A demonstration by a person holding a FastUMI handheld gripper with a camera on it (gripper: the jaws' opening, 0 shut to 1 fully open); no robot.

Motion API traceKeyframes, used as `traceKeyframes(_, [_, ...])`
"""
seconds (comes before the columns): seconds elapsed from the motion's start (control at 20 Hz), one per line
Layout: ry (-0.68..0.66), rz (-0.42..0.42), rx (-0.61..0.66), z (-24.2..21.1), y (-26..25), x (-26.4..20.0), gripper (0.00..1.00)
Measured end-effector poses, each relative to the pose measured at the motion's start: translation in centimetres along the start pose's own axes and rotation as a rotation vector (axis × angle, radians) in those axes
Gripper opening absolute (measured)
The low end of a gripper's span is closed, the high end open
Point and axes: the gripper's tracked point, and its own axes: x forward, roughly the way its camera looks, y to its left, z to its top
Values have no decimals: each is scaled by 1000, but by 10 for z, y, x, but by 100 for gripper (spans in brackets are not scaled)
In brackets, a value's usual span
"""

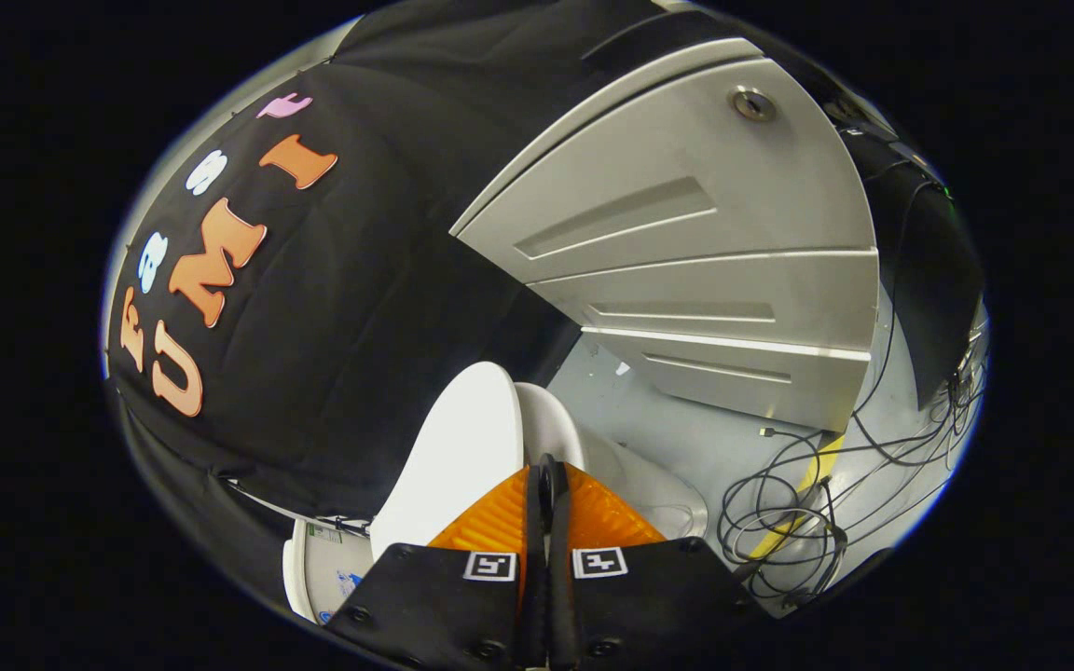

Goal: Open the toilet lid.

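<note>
One hinged part matters here — the toilet lid (458,447), described below with its surroundings.

Lid position: the toilet lid stands raised, seen nearly edge-on just ahead of the fingers and slightly to their left, with its broad pale face turned toward the black cloth wall (351,308).
Seat and bowl: a second pale curved rim, probably the seat (551,424), rises just behind the lid; part of the bowl (658,485) shows beyond the fingers to the right.
Jaws: the gripper (547,485) has its two fingers pressed together with nothing seen between them — clenched and empty, the tips close to the lid's edge; contact cannot be told.
Material, judged: a rigid moulded shell, light for its size, smooth and likely slippery, so it would slide off a pinch on the flat face.
Where to hold, judged: the thin free rim, opposite the hinge, gives the only purchase; a push from the underside would serve as well as a grip.
Fragility, judged: the lid tolerates firm contact, but the hinge would suffer from sideways force, so any effort should follow the swing arc.
Task state, judged: the lid looks already near fully open.
Background: grey cabinet drawers (714,280) and loose black cables (789,503) lie on the floor (714,438) beyond, well apart from the toilet.
</note>
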Motion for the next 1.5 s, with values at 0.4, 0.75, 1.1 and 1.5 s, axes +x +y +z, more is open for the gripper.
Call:
traceKeyframes(0.4, [-53,34,-72,23,48,-16,8])
traceKeyframes(0.75, [-82,105,-176,38,111,-44,8])
traceKeyframes(1.1, [-99,163,-306,41,174,-69,8])
traceKeyframes(1.5, [-117,213,-421,36,232,-96,8])
